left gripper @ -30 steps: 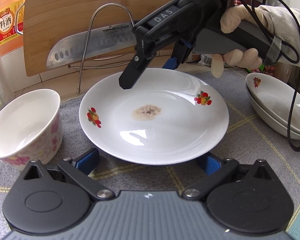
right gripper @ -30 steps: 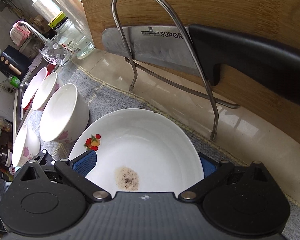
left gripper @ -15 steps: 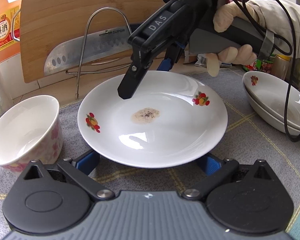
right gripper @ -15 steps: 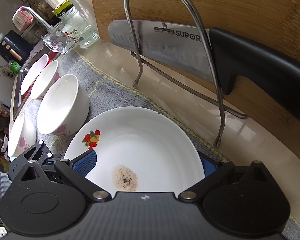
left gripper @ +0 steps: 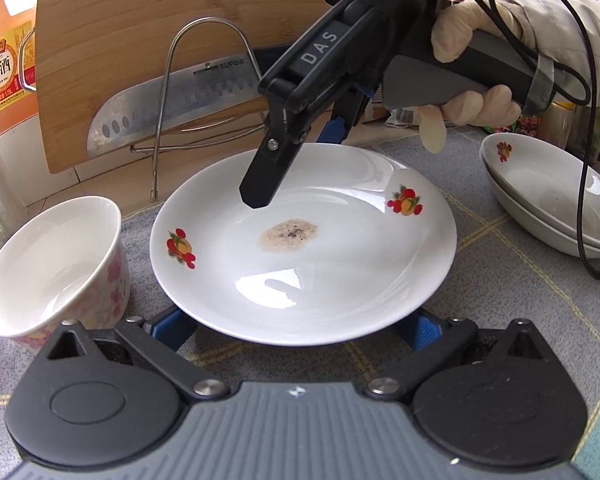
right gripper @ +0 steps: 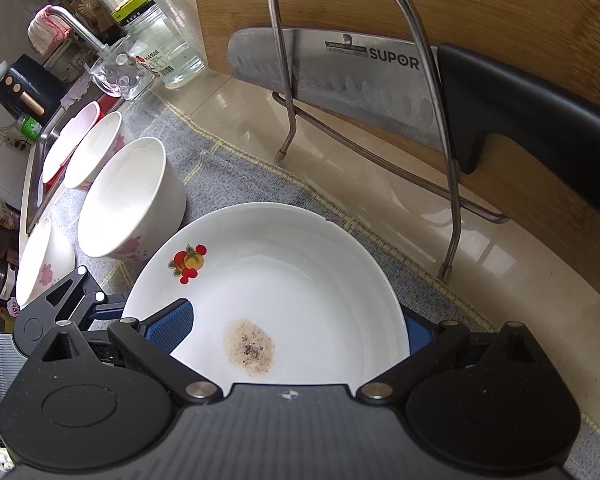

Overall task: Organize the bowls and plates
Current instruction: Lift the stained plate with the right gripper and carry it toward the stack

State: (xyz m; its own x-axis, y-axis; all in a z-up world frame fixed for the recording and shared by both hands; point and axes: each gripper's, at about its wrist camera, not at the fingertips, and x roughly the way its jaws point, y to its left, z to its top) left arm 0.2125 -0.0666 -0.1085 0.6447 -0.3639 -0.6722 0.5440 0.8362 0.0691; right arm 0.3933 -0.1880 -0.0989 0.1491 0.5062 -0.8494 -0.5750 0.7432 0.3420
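Observation:
A white plate (left gripper: 300,264) with fruit prints and a brown stain in its middle lies on the grey mat (left gripper: 500,280). My left gripper (left gripper: 296,326) is open, its blue pads spread wide under the plate's near rim. My right gripper (left gripper: 296,164), held by a gloved hand (left gripper: 468,76), reaches in from the far side, open. One of its fingers hangs over the plate's inside and the other is behind the far rim. In the right wrist view the plate (right gripper: 284,272) fills the gap of the right gripper (right gripper: 294,324), and the left gripper (right gripper: 72,300) shows at the lower left.
A floral bowl (left gripper: 52,264) stands just left of the plate, with more bowls (right gripper: 92,148) beyond it toward the sink. Two stacked shallow bowls (left gripper: 548,196) sit at the right. Behind stand a wire rack (left gripper: 204,24), knife (left gripper: 172,100), cutting board (left gripper: 160,20) and bottle (left gripper: 4,68).
The right gripper's finger has come down closer to the plate's inside. The left gripper has barely shifted, and the plate and bowls stay where they were.

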